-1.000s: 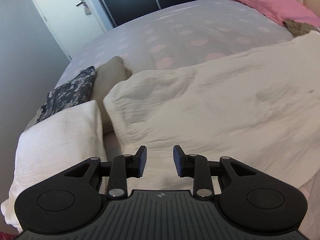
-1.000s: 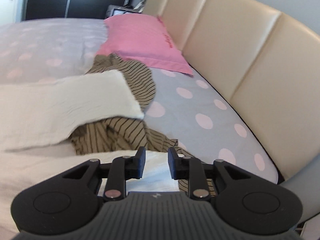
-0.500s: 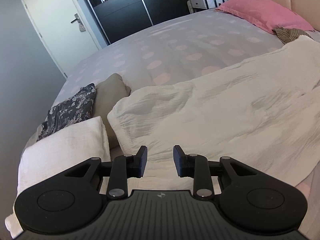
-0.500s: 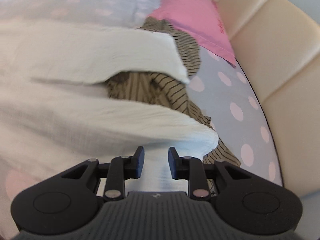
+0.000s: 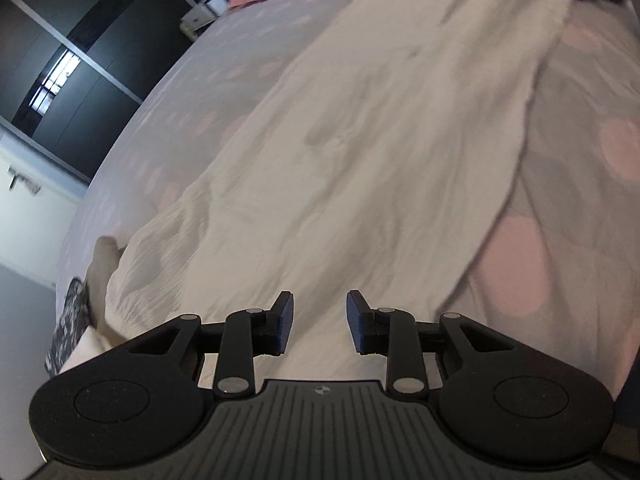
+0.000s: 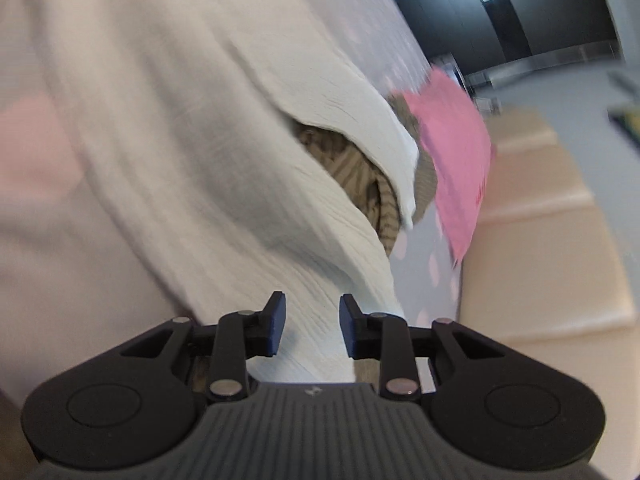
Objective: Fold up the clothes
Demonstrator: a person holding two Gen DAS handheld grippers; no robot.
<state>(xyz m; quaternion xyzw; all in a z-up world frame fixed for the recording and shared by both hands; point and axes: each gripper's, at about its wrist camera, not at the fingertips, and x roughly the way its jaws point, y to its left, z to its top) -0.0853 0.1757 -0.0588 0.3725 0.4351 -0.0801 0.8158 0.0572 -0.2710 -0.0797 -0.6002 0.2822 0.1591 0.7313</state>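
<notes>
A long white crinkled garment (image 5: 360, 140) lies spread along the polka-dot bed cover (image 5: 580, 160). My left gripper (image 5: 320, 322) hovers open over its near end, with only cloth showing behind the gap. In the right wrist view the same white garment (image 6: 200, 160) splits into two legs over a brown striped garment (image 6: 356, 176). My right gripper (image 6: 312, 328) stands over the nearer leg's end with its jaws opening. The pads do not press on the cloth.
A pink pillow (image 6: 460, 160) lies against the beige padded headboard (image 6: 540, 240). At the bed's left edge sit a dark floral cloth (image 5: 68, 320) and a beige item (image 5: 102, 256). Dark wardrobe doors (image 5: 60, 60) stand beyond the bed.
Both grippers have rolled and dropped closer to the white garment. The left view has swung along the garment's length. The right gripper has moved from the striped garment onto a white leg.
</notes>
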